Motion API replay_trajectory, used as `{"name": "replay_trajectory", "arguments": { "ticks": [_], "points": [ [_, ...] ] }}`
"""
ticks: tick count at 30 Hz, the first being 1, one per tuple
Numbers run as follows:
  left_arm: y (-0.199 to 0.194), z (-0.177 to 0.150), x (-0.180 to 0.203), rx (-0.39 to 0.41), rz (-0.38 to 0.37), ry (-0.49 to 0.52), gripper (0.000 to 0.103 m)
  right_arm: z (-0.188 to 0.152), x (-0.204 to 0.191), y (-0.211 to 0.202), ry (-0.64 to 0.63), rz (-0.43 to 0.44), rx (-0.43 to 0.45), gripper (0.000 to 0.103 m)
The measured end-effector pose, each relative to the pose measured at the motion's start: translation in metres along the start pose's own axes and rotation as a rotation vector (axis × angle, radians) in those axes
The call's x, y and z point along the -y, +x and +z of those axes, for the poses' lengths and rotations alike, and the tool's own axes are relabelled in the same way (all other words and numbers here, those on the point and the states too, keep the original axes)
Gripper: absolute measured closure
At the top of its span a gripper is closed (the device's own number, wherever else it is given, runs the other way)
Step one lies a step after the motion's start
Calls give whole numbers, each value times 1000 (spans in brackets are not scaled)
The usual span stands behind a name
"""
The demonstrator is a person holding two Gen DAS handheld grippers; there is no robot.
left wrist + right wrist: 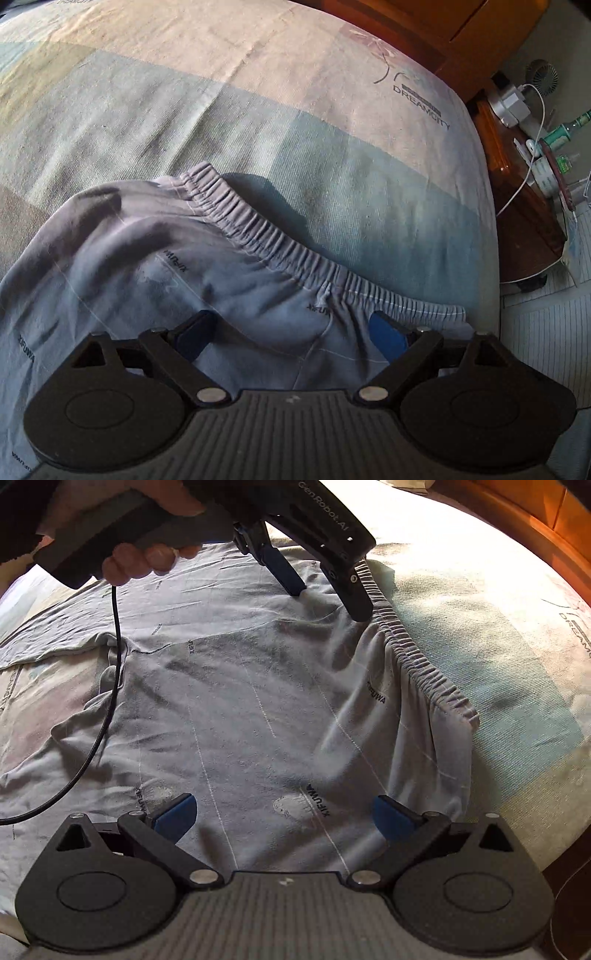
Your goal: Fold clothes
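Observation:
Grey-blue trousers [258, 701] with thin white lines and small dark lettering lie spread flat on the bed. Their gathered elastic waistband [417, 653] runs along the right side. In the left wrist view the same waistband [266, 236] crosses diagonally above my left gripper [291, 334], which is open and straddles the cloth just below the band. From the right wrist view my left gripper [328, 605] presses down at the far end of the waistband, held by a hand [147, 557]. My right gripper [284, 816] hovers open over the near part of the trousers, nothing between its blue pads.
The bed has a pastel patchwork sheet [184, 92] printed "DREAMCITY". A wooden bedside table [524, 206] at the right carries bottles, a charger and a white cable. A wooden headboard [546, 524] edges the bed. A black cable [110, 686] trails over the trousers at left.

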State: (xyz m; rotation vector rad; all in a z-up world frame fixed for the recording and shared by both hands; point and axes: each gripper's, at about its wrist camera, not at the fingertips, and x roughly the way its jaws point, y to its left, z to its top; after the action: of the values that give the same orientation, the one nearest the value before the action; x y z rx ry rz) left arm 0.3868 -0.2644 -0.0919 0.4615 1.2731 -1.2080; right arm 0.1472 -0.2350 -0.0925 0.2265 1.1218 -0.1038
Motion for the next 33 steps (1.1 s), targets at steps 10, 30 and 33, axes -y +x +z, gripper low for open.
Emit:
{"name": "replay_trajectory", "arguments": {
  "ticks": [10,30,33],
  "points": [
    [-61,-43,36,-26,75,148,9,11,1,6,41,-14,-62,0],
    [-72,-97,24,31,27,-39,9,0,-14,5,-16,-94,-27,0],
    [-89,-116,28,17,63,-43,9,1,-15,5,-16,-96,-27,0]
  ]
}}
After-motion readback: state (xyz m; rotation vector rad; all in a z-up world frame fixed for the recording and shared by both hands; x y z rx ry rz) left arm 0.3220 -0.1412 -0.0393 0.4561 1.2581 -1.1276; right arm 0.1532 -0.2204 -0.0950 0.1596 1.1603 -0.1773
